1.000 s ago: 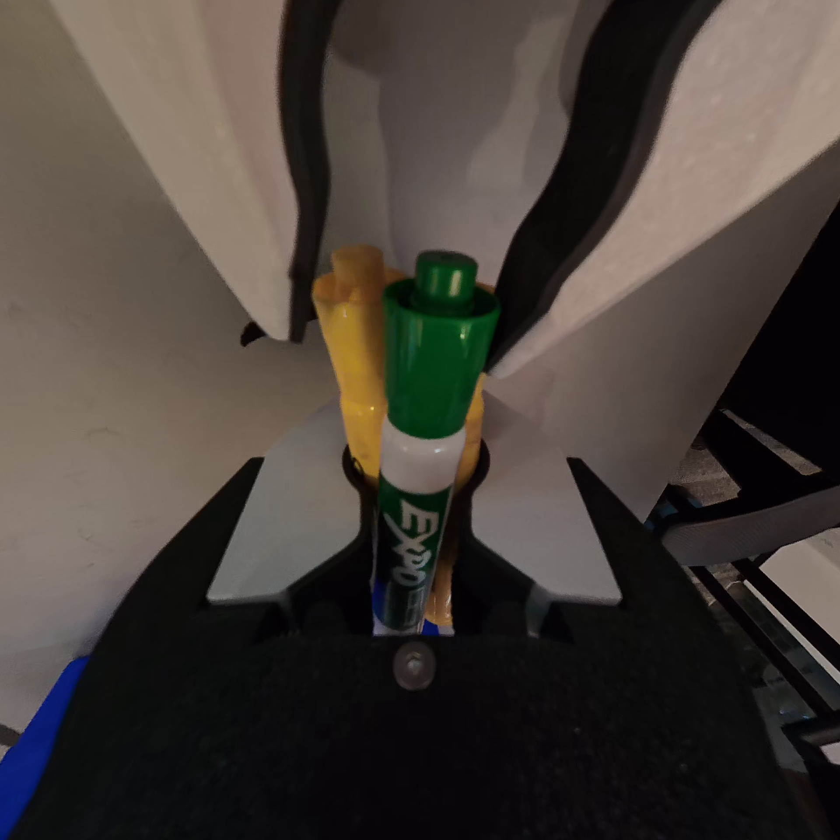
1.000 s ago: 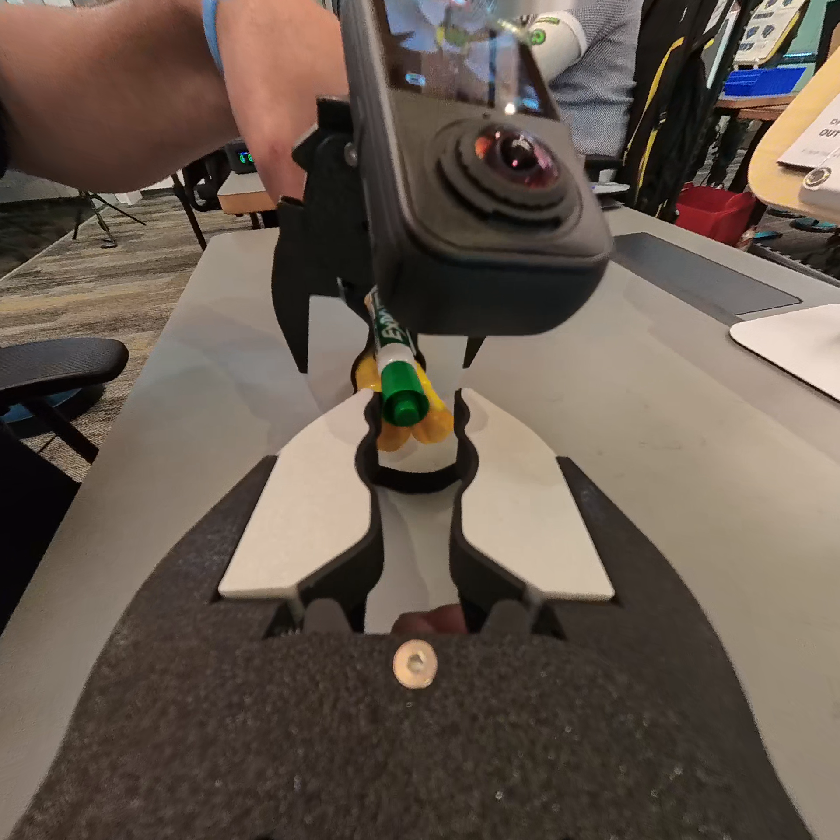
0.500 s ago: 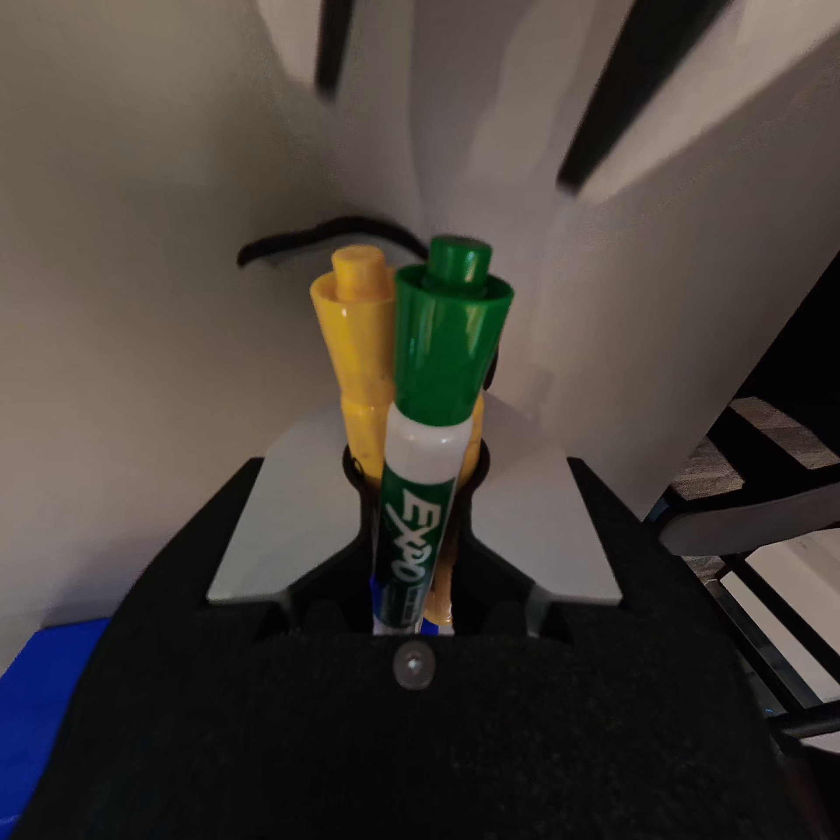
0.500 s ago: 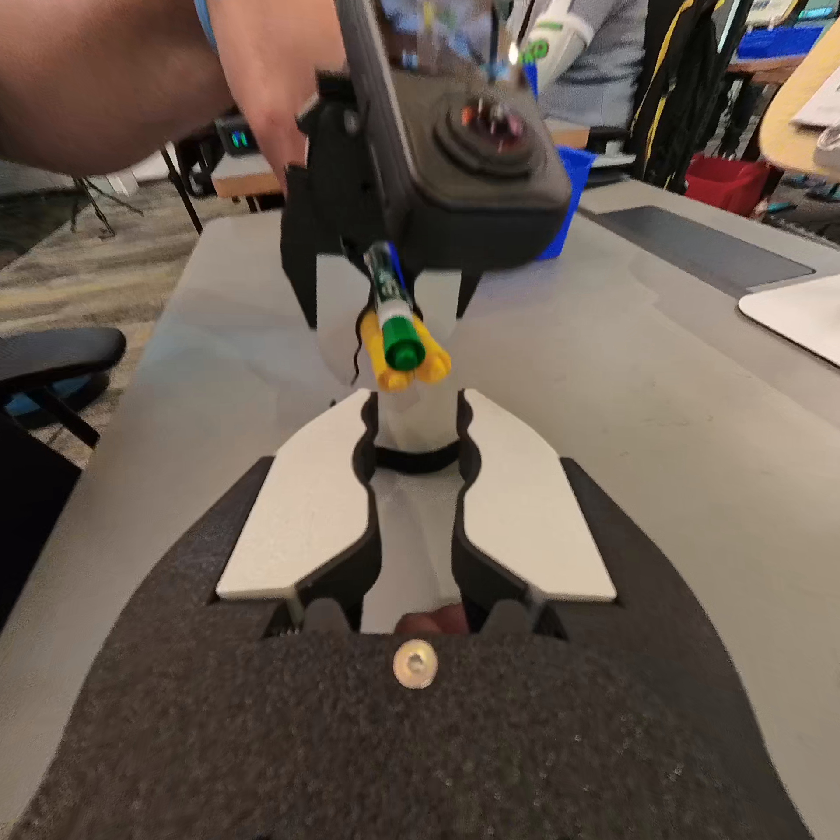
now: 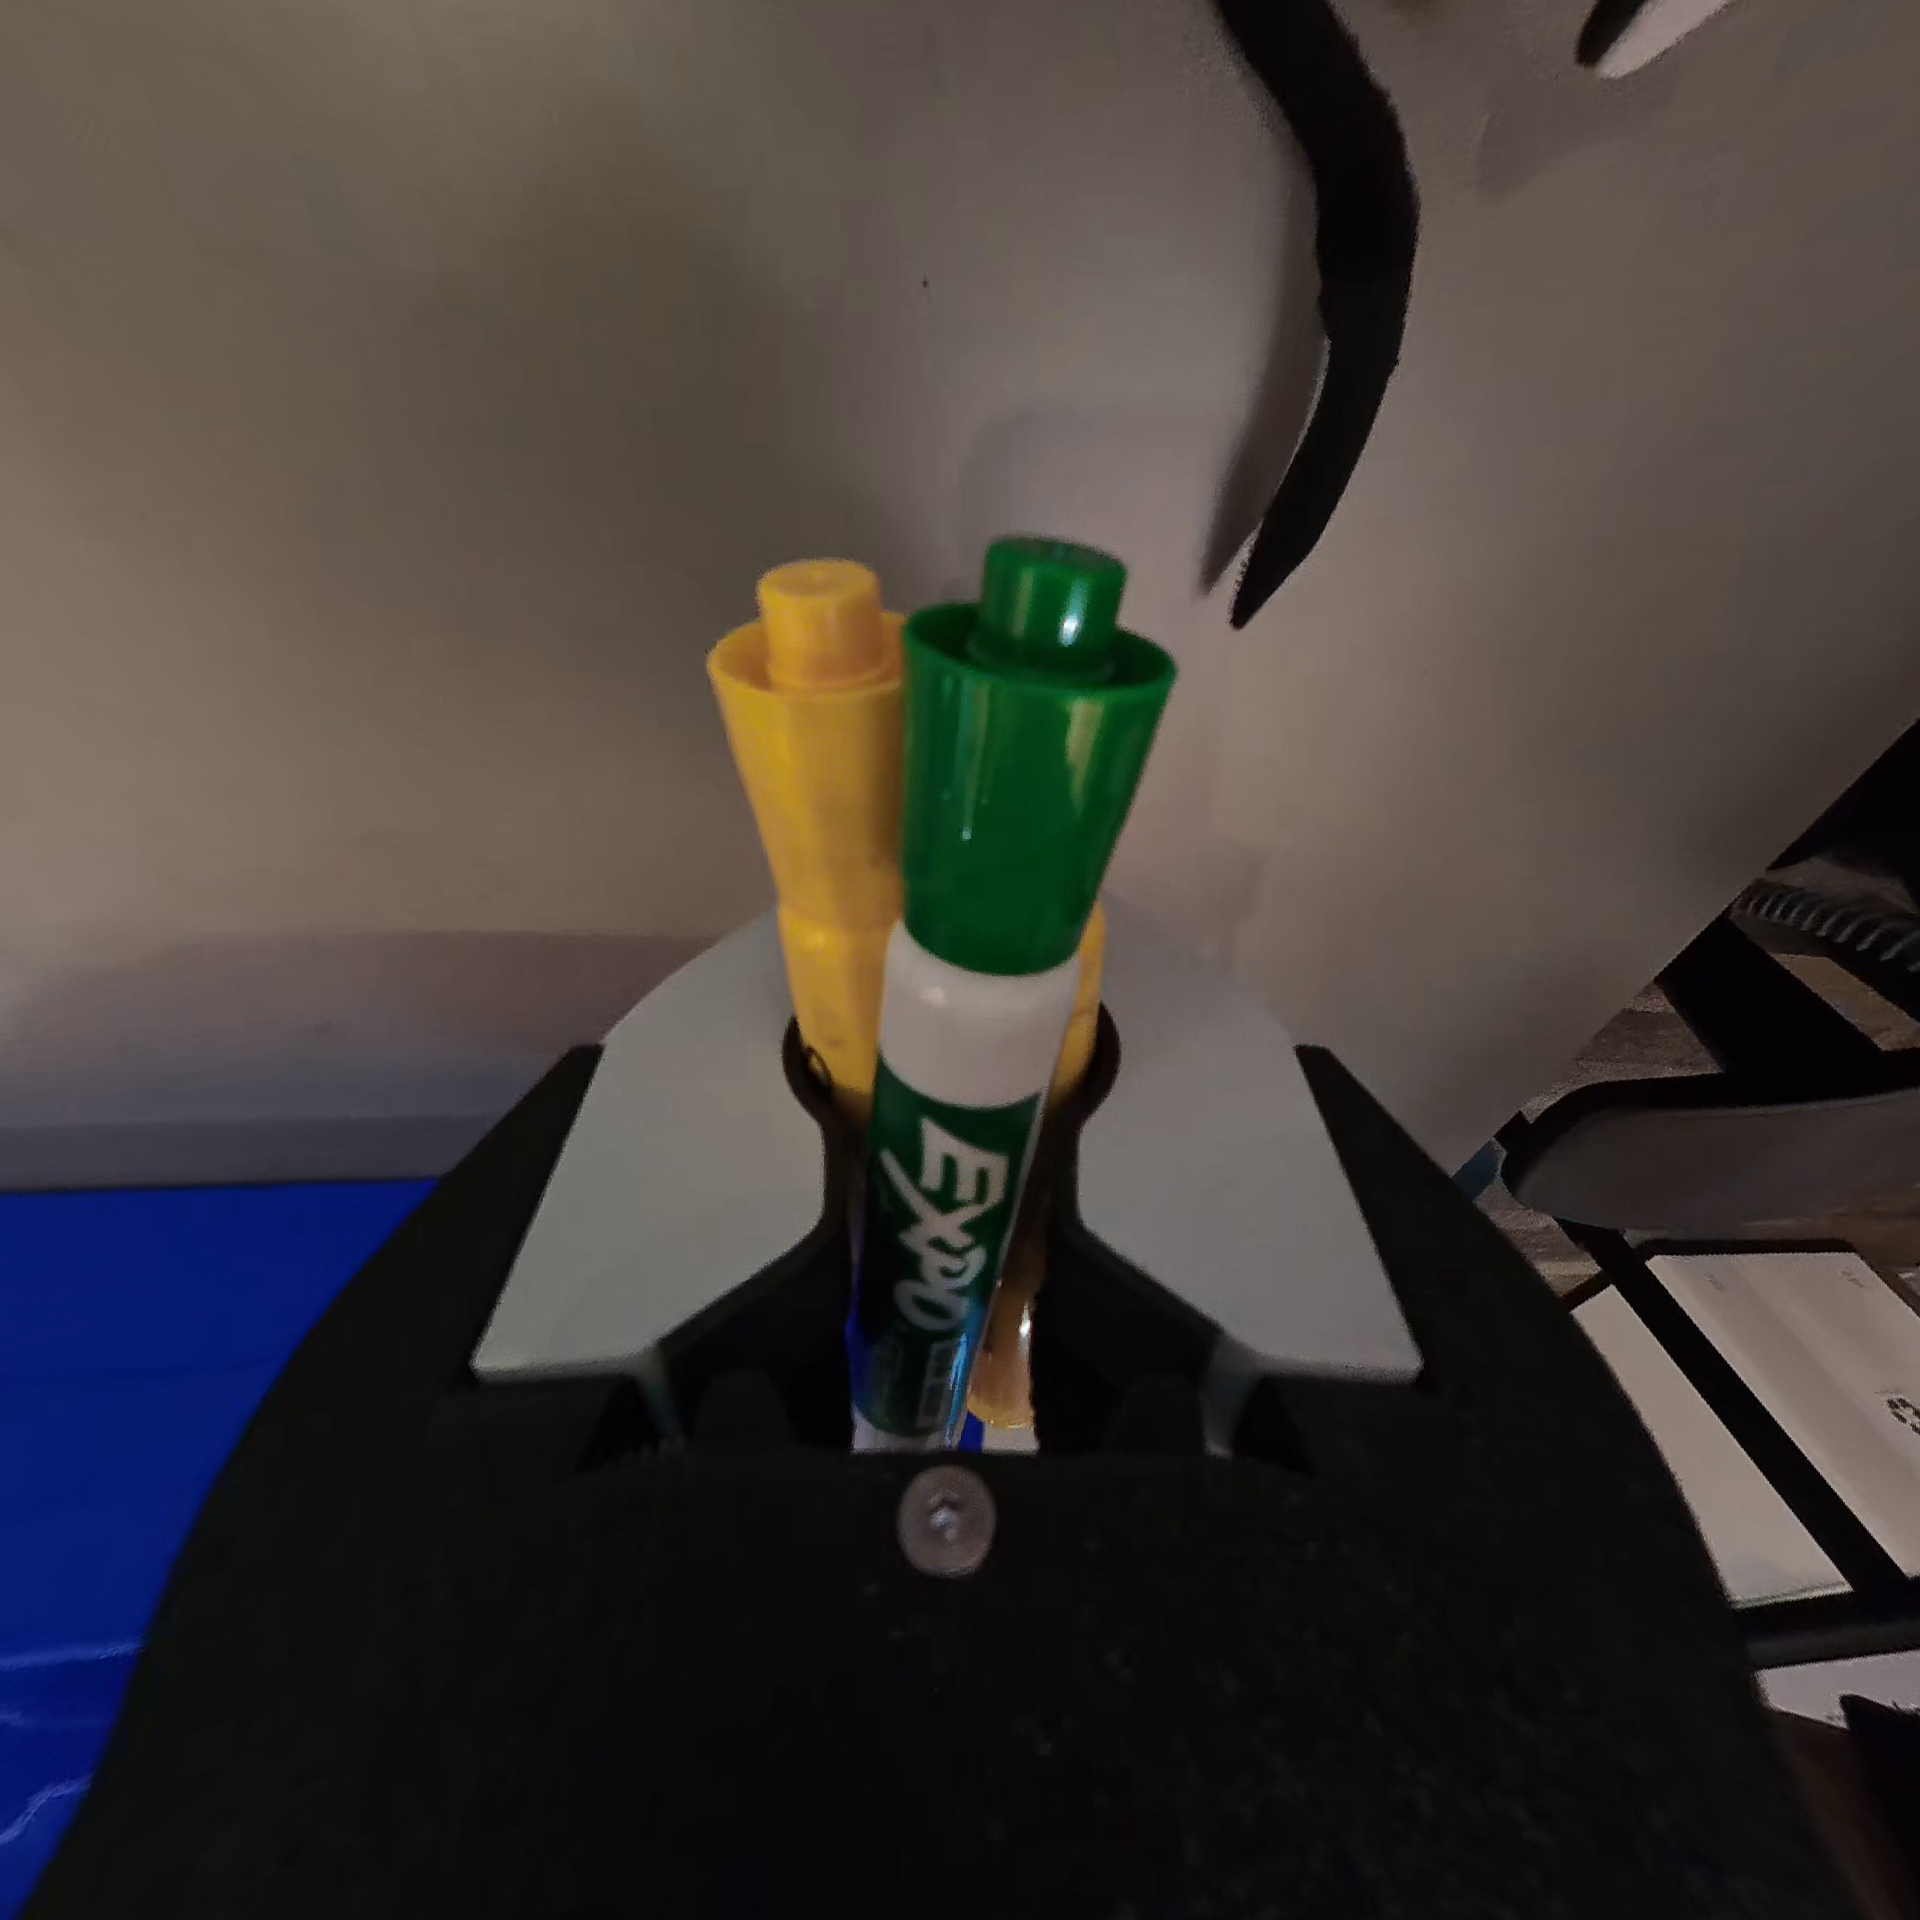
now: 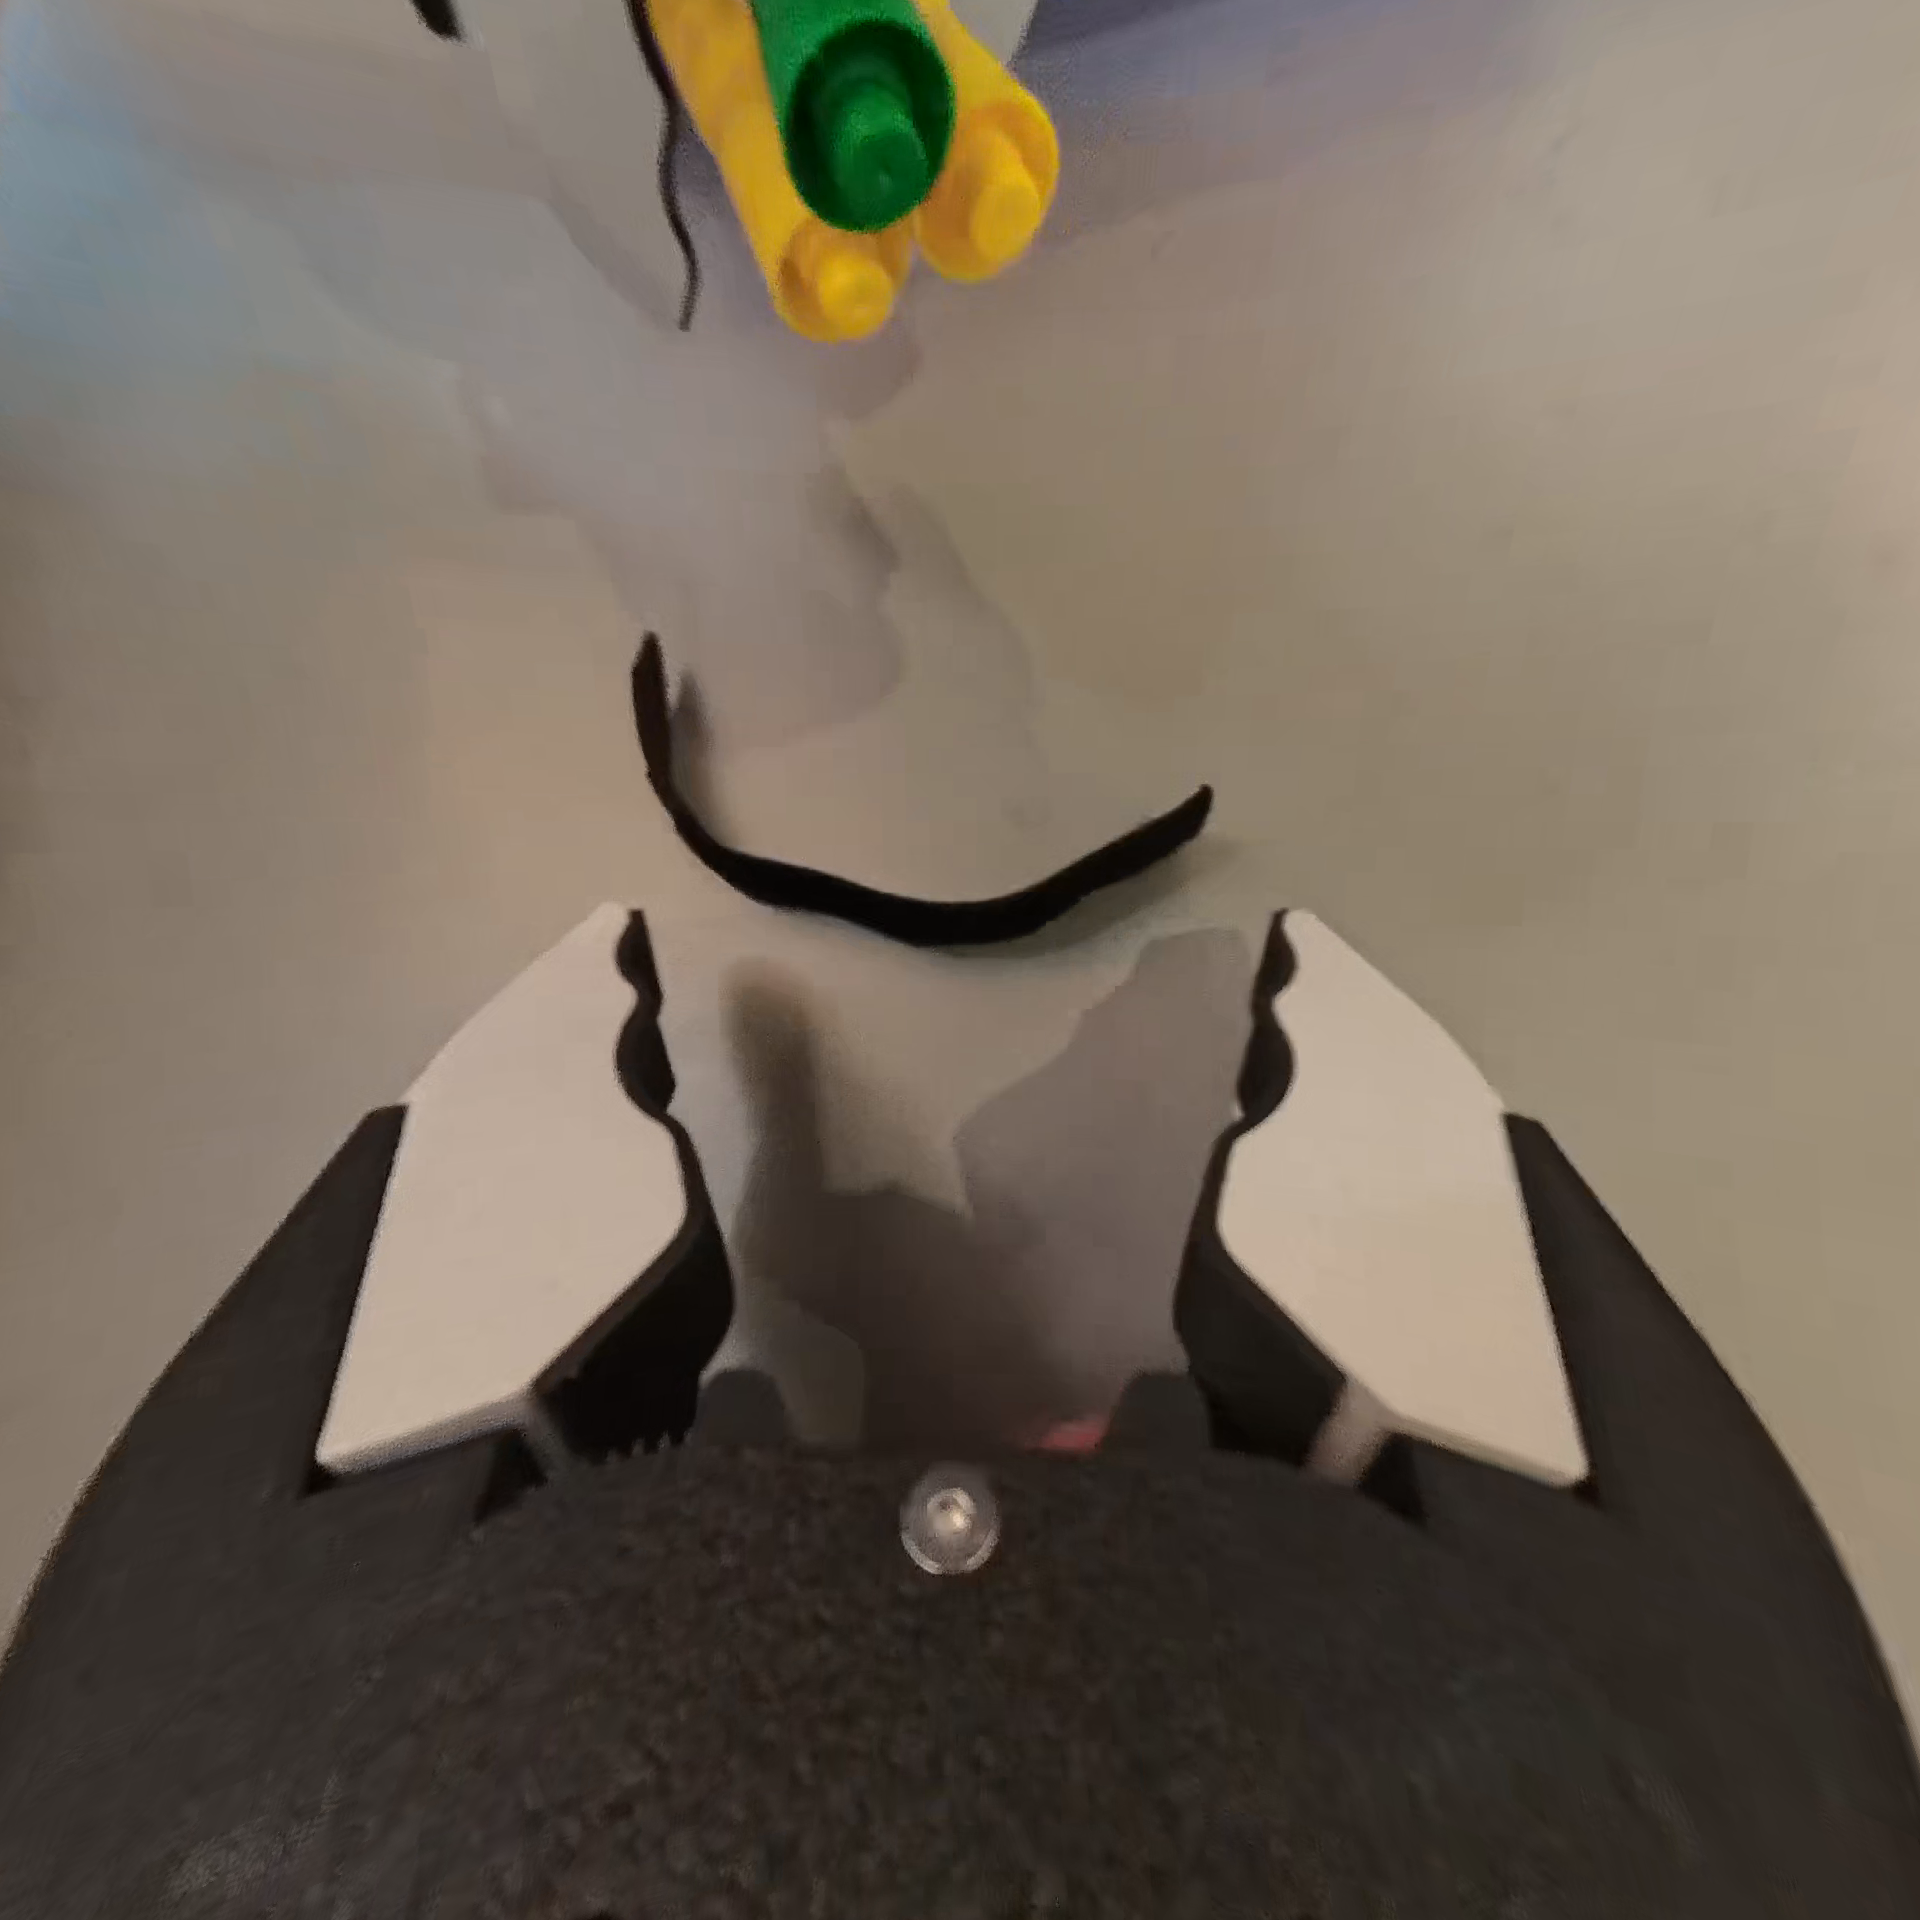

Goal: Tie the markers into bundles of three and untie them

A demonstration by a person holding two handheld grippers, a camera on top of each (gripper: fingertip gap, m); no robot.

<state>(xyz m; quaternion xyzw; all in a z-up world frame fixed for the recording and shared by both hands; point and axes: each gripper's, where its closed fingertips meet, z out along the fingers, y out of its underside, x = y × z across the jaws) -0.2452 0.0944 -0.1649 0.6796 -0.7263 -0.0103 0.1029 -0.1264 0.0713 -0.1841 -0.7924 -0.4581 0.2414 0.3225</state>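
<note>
My left gripper is shut on a bundle of three markers: a green one in front and two yellow ones behind it, caps pointing forward above the grey table. My right gripper is open wide and empty, low over the table. A black strap lies loose in a curve on the table just ahead of its fingertips. The marker caps show at the top of the right wrist view. A black curved strip at the upper right of the left wrist view looks like the same strap.
A blue bin sits low at the left of the left wrist view. The table's edge runs down the right side, with a dark office chair beyond it. Across from one pair of fingers to the other is roughly 12 cm.
My right gripper has opened and let go of the black strap, which now lies on the table. The two grippers have drawn apart. The left gripper still holds the markers.
</note>
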